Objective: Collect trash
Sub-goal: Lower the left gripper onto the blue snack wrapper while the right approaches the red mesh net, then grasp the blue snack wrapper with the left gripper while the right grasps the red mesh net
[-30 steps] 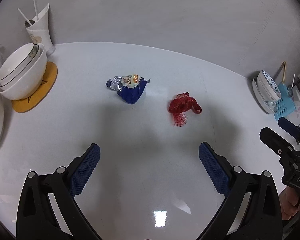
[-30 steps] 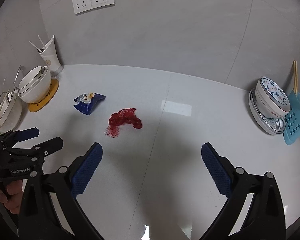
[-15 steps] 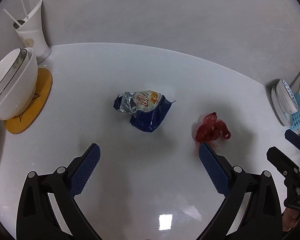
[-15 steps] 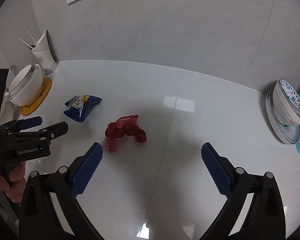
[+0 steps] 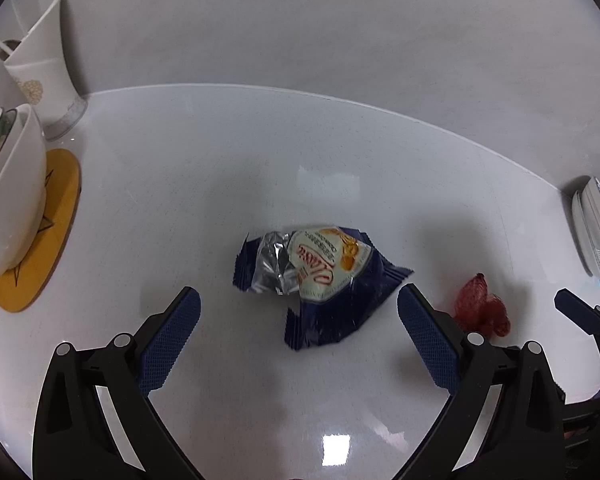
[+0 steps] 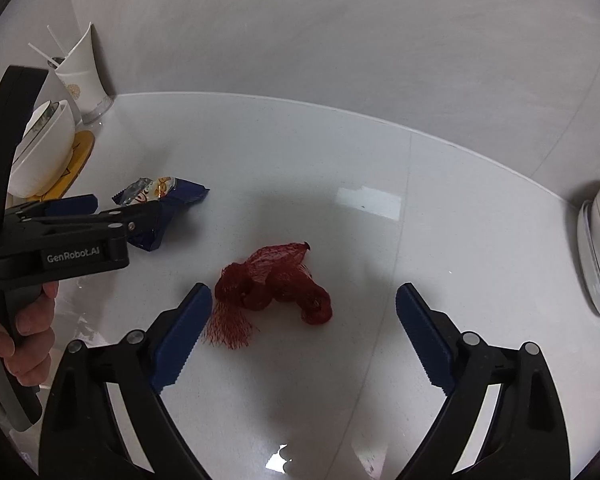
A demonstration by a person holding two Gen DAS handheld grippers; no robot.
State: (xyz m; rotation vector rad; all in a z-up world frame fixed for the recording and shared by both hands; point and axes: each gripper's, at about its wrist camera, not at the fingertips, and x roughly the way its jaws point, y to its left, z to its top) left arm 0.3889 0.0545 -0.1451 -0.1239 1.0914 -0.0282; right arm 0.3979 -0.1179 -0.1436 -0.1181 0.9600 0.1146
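White countertop holds stacked white bowls at left. Left gripper wide open, empty, blue snack wrapper lying between its pads. Right gripper jaws just closing slightly, gripping nothing, red mesh net between them.

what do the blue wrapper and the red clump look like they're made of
The blue wrapper looks like thin plastic film with a foil lining: glossy printed outside, crinkled silvery inside at the torn end, zigzag-cut edges. The red clump looks like open plastic or fibre mesh netting, bunched up: a see-through weave with loose frayed strands at one end. Which of the two it is, the look leaves open.
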